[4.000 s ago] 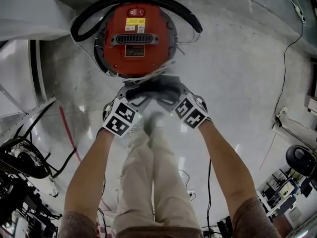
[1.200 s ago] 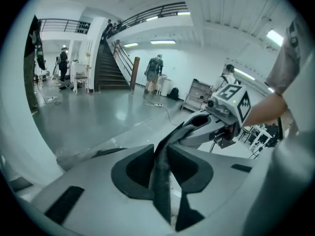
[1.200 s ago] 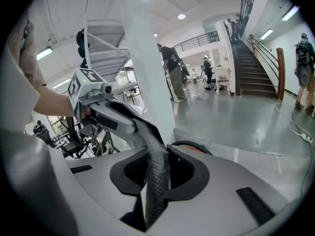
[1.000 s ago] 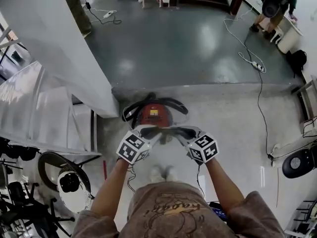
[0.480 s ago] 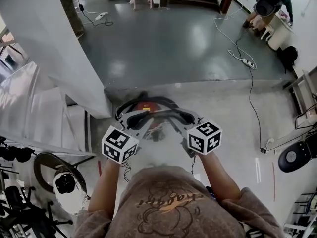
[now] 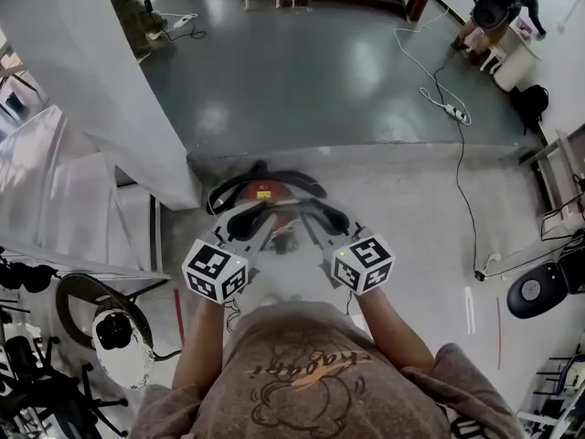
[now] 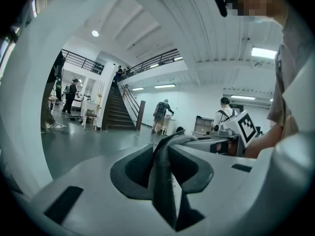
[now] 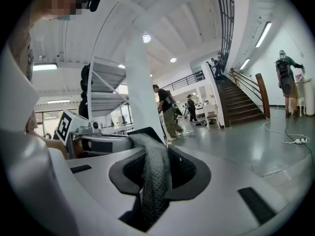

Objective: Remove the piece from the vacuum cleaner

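A dark curved piece (image 6: 245, 216) spans between my two grippers, held up over the red vacuum cleaner (image 6: 265, 193) on the floor. My left gripper (image 6: 245, 231) is shut on its left end, and my right gripper (image 6: 322, 227) on its right end. In the left gripper view the piece (image 7: 163, 181) runs as a dark strip pinched between the jaws of the left gripper (image 7: 162, 154). In the right gripper view a textured grey strip of the piece (image 8: 156, 181) sits clamped in the right gripper (image 8: 153, 156). The right jaws have just been opening slightly, with the strip still between them.
The vacuum's black hose (image 6: 274, 177) loops round its body. A white slanted wall (image 6: 101, 90) and metal racks stand at the left. A cable with a power strip (image 6: 448, 110) crosses the grey floor at the right. A black round device (image 6: 533, 293) sits at the far right.
The view has gone from close over the vacuum to high above it. Both grippers have risen with the dark piece between them. In the last half second they barely moved.
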`<state>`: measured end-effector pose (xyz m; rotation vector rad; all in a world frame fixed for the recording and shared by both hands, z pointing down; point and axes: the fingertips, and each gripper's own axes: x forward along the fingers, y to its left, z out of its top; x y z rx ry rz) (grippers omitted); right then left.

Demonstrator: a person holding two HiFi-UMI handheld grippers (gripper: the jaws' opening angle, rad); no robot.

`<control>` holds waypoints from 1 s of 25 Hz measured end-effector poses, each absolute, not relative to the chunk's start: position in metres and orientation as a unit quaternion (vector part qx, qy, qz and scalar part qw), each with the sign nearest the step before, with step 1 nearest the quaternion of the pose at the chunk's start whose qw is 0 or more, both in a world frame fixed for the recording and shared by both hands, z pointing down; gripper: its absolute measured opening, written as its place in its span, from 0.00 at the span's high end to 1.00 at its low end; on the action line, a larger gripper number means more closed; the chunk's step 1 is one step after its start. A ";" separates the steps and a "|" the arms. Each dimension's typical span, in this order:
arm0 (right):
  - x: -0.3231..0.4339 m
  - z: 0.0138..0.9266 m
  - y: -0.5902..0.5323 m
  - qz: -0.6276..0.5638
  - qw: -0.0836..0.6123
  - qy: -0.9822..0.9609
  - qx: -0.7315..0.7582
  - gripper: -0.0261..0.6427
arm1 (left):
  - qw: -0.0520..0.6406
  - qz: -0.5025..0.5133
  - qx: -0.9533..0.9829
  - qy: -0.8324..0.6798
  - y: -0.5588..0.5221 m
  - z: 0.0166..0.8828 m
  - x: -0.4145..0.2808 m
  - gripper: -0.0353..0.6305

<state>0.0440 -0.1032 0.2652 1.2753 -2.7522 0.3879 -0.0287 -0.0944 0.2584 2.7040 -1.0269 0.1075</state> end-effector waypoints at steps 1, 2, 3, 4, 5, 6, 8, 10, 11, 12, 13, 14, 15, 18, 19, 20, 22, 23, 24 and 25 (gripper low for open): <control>0.045 0.269 -0.101 0.125 0.044 -0.899 0.417 0.85 | 0.125 0.036 0.927 -0.351 -0.093 0.263 -0.028 0.82; 0.045 0.274 -0.099 0.126 0.044 -0.899 0.417 0.85 | 0.128 0.036 0.927 -0.350 -0.091 0.268 -0.027 0.82; 0.047 0.279 -0.097 0.128 0.044 -0.899 0.418 0.85 | 0.131 0.036 0.927 -0.349 -0.089 0.273 -0.026 0.82; 0.049 0.284 -0.094 0.131 0.044 -0.898 0.419 0.85 | 0.134 0.035 0.927 -0.348 -0.086 0.278 -0.024 0.82; 0.050 0.289 -0.092 0.134 0.044 -0.897 0.419 0.85 | 0.138 0.035 0.927 -0.347 -0.083 0.283 -0.023 0.82; 0.052 0.294 -0.090 0.137 0.045 -0.896 0.420 0.85 | 0.142 0.035 0.927 -0.346 -0.081 0.289 -0.021 0.82; 0.053 0.304 -0.086 0.142 0.052 -0.895 0.421 0.85 | 0.153 0.037 0.925 -0.346 -0.077 0.299 -0.020 0.82; 0.053 0.313 -0.083 0.146 0.057 -0.894 0.420 0.85 | 0.164 0.041 0.923 -0.346 -0.074 0.308 -0.020 0.82; 0.053 0.317 -0.081 0.148 0.059 -0.894 0.419 0.85 | 0.168 0.043 0.922 -0.346 -0.073 0.312 -0.020 0.82; 0.053 0.320 -0.080 0.150 0.061 -0.894 0.418 0.85 | 0.171 0.045 0.921 -0.346 -0.071 0.315 -0.020 0.82; 0.053 0.322 -0.079 0.151 0.062 -0.894 0.417 0.85 | 0.174 0.047 0.920 -0.347 -0.070 0.317 -0.020 0.82; 0.052 0.324 -0.078 0.152 0.063 -0.895 0.415 0.85 | 0.175 0.049 0.920 -0.347 -0.069 0.318 -0.020 0.82; 0.052 0.325 -0.077 0.152 0.063 -0.895 0.414 0.85 | 0.176 0.051 0.920 -0.348 -0.068 0.319 -0.021 0.82; 0.050 0.326 -0.075 0.153 0.061 -0.897 0.411 0.85 | 0.176 0.054 0.919 -0.348 -0.067 0.318 -0.022 0.82; 0.050 0.325 -0.075 0.153 0.061 -0.897 0.410 0.86 | 0.176 0.055 0.919 -0.348 -0.067 0.318 -0.022 0.82; 0.050 0.325 -0.075 0.154 0.061 -0.897 0.410 0.86 | 0.175 0.055 0.919 -0.349 -0.066 0.317 -0.022 0.82; 0.050 0.325 -0.075 0.155 0.061 -0.897 0.409 0.86 | 0.177 0.055 0.918 -0.350 -0.066 0.317 -0.022 0.82; 0.050 0.325 -0.075 0.155 0.061 -0.897 0.409 0.86 | 0.179 0.055 0.918 -0.350 -0.066 0.317 -0.022 0.82; 0.051 0.325 -0.074 0.154 0.061 -0.897 0.409 0.86 | 0.180 0.055 0.918 -0.350 -0.066 0.317 -0.022 0.82; 0.051 0.325 -0.074 0.154 0.061 -0.897 0.409 0.86 | 0.181 0.055 0.918 -0.350 -0.065 0.317 -0.021 0.82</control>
